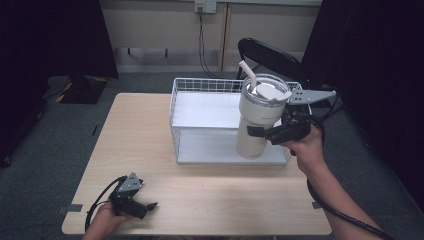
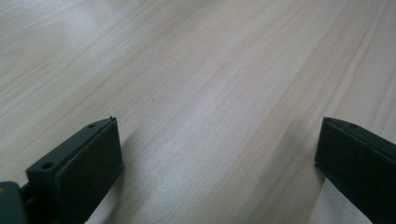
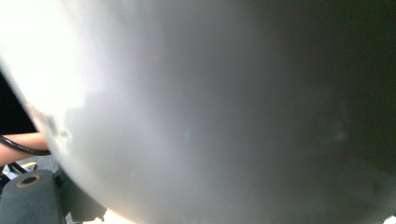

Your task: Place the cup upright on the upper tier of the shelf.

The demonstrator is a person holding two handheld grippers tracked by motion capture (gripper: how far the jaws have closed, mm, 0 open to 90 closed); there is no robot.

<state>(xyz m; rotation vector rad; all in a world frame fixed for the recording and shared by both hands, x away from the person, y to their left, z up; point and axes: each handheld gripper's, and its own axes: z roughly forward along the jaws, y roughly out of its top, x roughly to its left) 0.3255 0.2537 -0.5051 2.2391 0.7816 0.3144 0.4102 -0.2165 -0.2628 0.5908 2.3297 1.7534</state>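
Note:
A cream tumbler [image 1: 258, 120] with a lid and a straw stands upright in the white wire basket [image 1: 200, 107] at the back of the table, near its right front corner. My right gripper [image 1: 260, 131] is shut on the tumbler's lower body from the right, one jaw across its front. In the right gripper view the tumbler's pale wall [image 3: 196, 107] sits very close to the camera. My left gripper [image 1: 145, 207] rests low at the table's front left, open, and in the left gripper view its jaws stand wide apart over bare wood [image 2: 210, 93].
The light wooden table [image 1: 150, 150] has free room left of and in front of the basket. A black folding chair [image 1: 270, 55] stands behind the basket. Dark curtains hang at both sides, and a cable runs down the back wall.

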